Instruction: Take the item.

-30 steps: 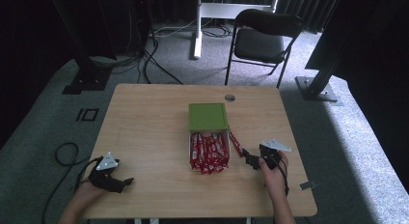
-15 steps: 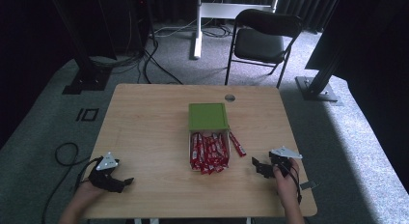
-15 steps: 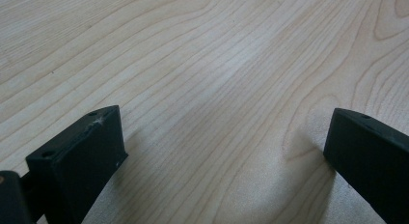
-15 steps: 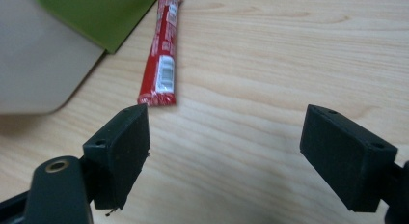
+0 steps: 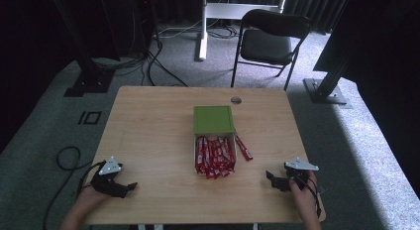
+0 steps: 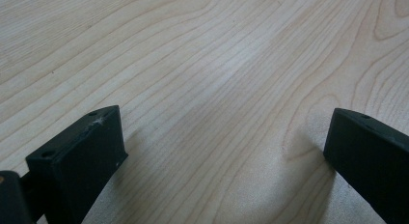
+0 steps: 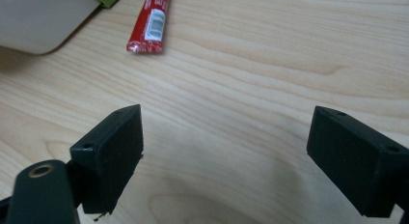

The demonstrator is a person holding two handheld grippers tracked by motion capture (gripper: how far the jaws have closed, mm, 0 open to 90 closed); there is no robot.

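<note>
From the high view, the wooden tabletop [image 5: 148, 136] carries a white box [image 5: 214, 150] near its middle, its green lid [image 5: 213, 119] lying across the far part and a heap of red sachets [image 5: 214, 155] spilling out of the near part. One loose red sachet [image 5: 243, 147] lies on the wood just beside the box's right wall, slanting toward the near right. The left tongs [image 5: 130, 186] rest at the near left corner, well apart from the box; the right tongs [image 5: 271, 177] sit at the near right, nearer that loose sachet.

The right gripper view brings out what the high view cannot: the loose sachet [image 7: 148, 22] has a white barcode panel and a crimped end, and lies close to the box's pale rounded corner [image 7: 41, 21], with a sliver of green lid behind. The right tongs [image 7: 226, 151] stand wide apart over bare wood, holding nothing. The left gripper view shows the left tongs [image 6: 222, 151] spread just as wide, with plain grain between them.
</note>
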